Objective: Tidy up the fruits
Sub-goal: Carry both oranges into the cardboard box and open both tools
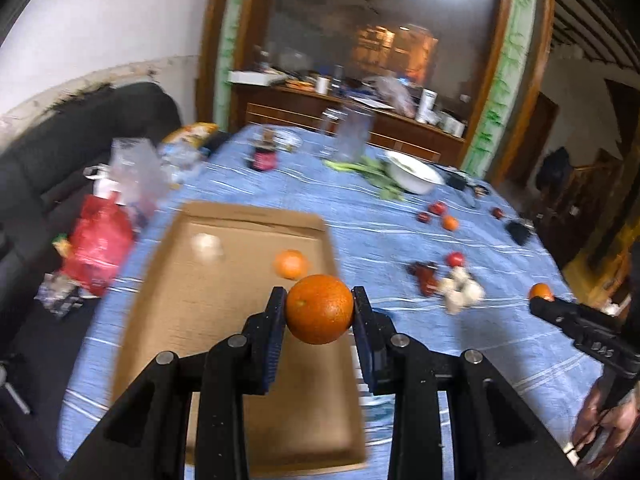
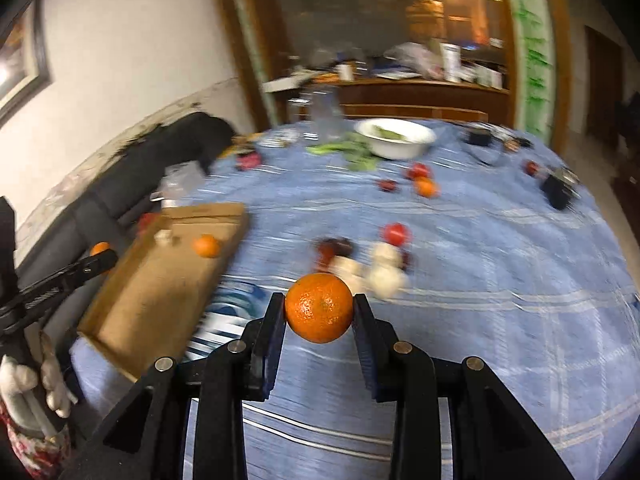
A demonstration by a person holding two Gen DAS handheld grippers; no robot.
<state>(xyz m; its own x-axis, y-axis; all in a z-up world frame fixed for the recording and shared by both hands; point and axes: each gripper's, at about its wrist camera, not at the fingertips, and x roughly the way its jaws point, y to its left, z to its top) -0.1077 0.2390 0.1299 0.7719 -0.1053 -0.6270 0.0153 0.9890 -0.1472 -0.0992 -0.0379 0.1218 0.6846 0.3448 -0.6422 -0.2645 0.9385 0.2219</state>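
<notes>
Two oranges ride in the air above a cluttered worktop (image 1: 400,208), one clamped in each hand-held gripper. The left hand-held gripper (image 1: 320,310) pinches its orange (image 1: 319,309) between both pads, directly over the near right part of a shallow cardboard tray (image 1: 192,292), where another orange (image 1: 291,264) already lies just ahead. The right hand-held gripper (image 2: 319,309) is closed on a second orange (image 2: 319,307) over bare blue cloth, with the tray well off to its left. The left hand is therefore the nearer one and likely only needs to lower its fruit; the right must carry across first. Red fruit (image 2: 397,233) and white lumps (image 2: 386,268) remain scattered beyond the right hand's orange.
</notes>
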